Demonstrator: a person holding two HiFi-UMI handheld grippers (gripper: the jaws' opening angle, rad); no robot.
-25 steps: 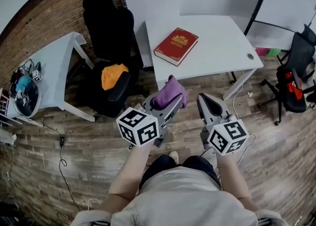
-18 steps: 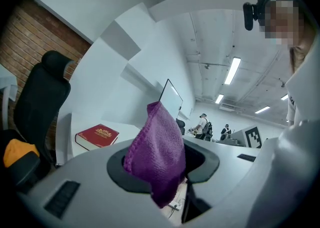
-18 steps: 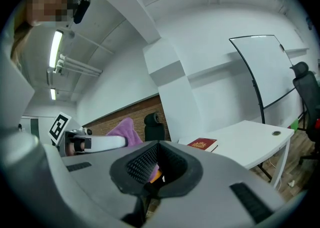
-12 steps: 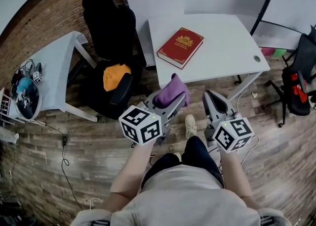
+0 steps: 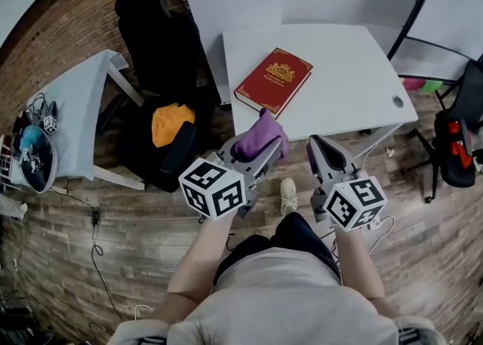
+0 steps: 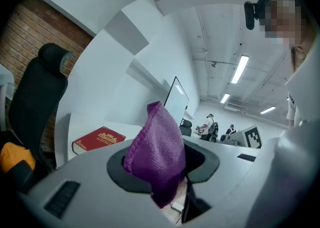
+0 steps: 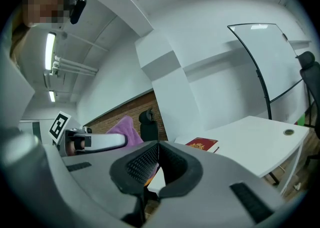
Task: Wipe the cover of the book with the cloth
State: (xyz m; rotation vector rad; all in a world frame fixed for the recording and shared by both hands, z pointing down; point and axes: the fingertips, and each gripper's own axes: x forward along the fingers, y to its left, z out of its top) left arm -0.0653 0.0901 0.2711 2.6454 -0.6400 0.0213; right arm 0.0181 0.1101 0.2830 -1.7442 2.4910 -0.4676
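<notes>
The left gripper (image 5: pixel 264 156) is clamped on a purple cloth (image 5: pixel 260 137); in the left gripper view the cloth stands up out of the jaws as a folded peak and a short end hangs below them. The right gripper (image 7: pixel 157 153) is held just beside the left one, its 2 ribbed jaws pressed together at the tips with nothing between them. Both grippers hang in front of the person, above the wooden floor (image 5: pixel 136 238) and short of the near edge of the white bench (image 5: pixel 347 87), touching neither the bench nor anything on it. The red book (image 5: pixel 274 81) with a gold crest on its cover lies flat on the left half of the bench, turned at an angle, 1 corner close to the near edge and the near-left corner; it is the only thing lying on the bench, and the cloth is apart from it. Left of the bench stands a black office chair (image 5: pixel 158 49) with something orange (image 5: pixel 169 121) on its seat. Farther left is a smaller white table (image 5: pixel 79 109) with a few small things at its far-left end. Another dark chair (image 5: pixel 456 147) stands beyond the right end of the bench.
</notes>
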